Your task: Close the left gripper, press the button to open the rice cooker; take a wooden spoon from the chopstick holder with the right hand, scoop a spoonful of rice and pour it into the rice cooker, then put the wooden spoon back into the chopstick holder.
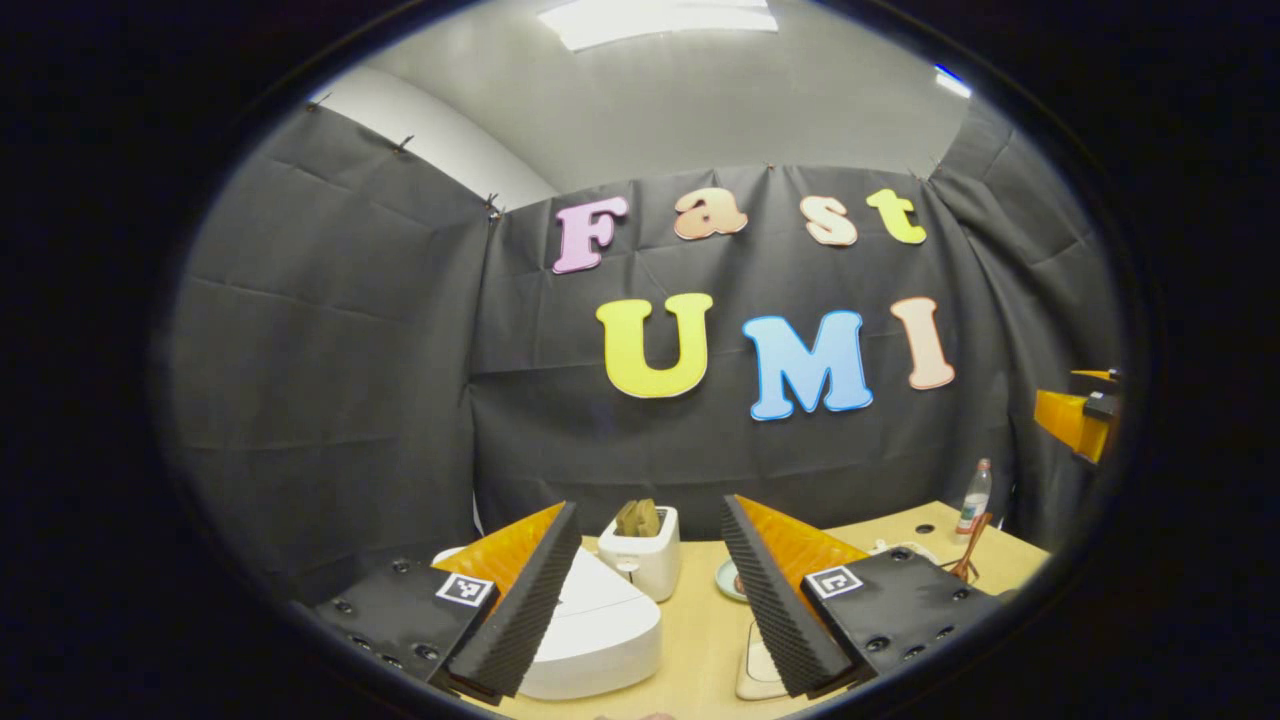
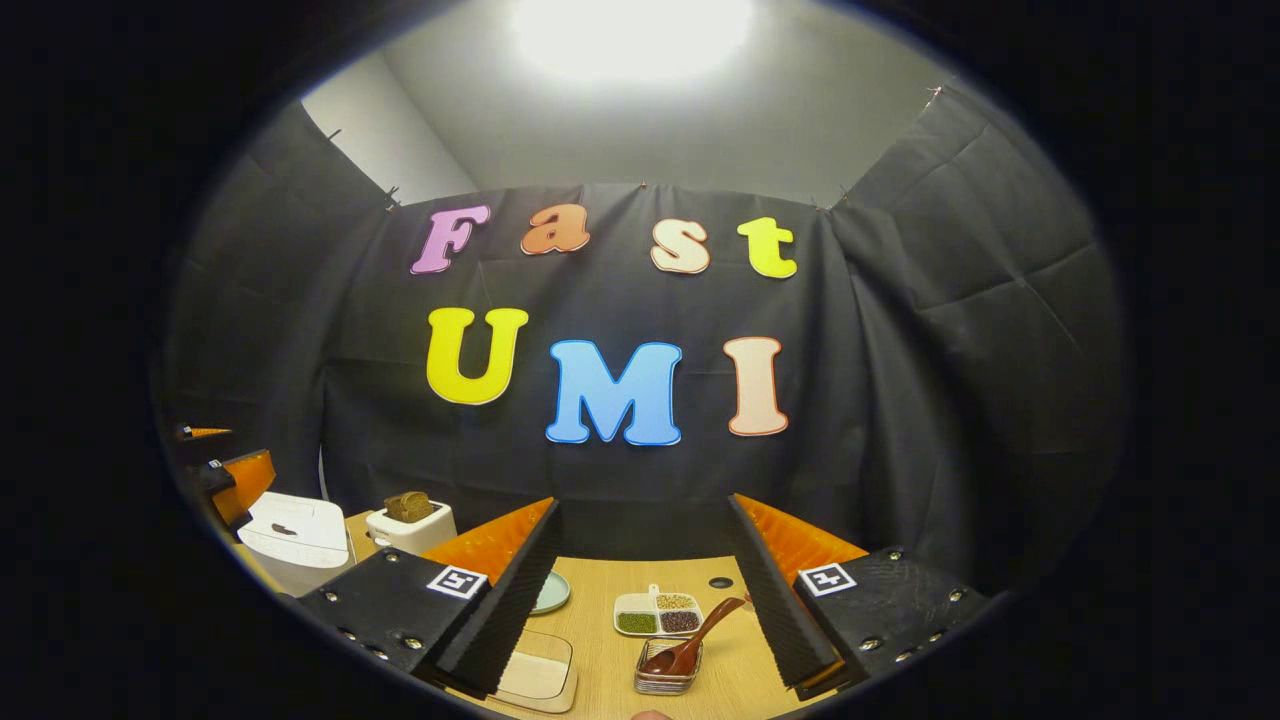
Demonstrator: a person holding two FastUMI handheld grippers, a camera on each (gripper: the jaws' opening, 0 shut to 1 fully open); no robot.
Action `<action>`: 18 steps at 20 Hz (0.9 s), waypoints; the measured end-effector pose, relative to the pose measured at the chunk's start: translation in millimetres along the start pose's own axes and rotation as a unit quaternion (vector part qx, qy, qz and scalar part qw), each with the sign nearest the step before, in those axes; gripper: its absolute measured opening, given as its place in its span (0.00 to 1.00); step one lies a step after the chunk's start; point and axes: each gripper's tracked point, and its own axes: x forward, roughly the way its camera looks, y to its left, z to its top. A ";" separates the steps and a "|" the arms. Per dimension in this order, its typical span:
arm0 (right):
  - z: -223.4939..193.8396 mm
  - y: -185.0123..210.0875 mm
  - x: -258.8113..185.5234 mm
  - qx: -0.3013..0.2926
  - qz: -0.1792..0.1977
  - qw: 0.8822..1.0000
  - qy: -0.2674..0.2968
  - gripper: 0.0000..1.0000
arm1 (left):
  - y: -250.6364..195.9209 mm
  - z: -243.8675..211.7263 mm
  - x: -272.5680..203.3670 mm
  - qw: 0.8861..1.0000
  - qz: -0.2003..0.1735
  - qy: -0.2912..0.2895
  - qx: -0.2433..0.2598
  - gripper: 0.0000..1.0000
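My left gripper (image 1: 650, 600) hangs with its fingers spread wide above the white rice cooker (image 1: 600, 630), whose smooth lid is down. My right gripper (image 2: 640, 600) is released too, holding nothing. Past its fingers the dark brown wooden spoon (image 2: 690, 640) leans in the clear chopstick holder (image 2: 667, 672), well right of the cooker on the table (image 2: 600, 660).

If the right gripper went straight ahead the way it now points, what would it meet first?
Probably the wooden spoon, whose bowl rests in the small clear holder between the open right gripper's fingers. The divided grain dish lies just beyond. Depth is hard to judge here.
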 end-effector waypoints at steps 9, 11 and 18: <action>-1.4 -1.2 -0.6 0.000 0.002 1.000 0.001 0.98 | 4.5 10.1 -0.7 1.000 -0.012 -0.008 0.000 0.69; -2.0 -2.4 -0.7 0.001 0.002 1.000 0.001 0.98 | -1.0 7.6 1.7 1.000 -0.011 -0.005 -0.001 0.47; -1.7 -4.8 -2.9 -0.001 0.000 1.000 0.000 0.98 | 18.7 1.4 2.3 1.000 0.019 -0.003 -0.003 0.09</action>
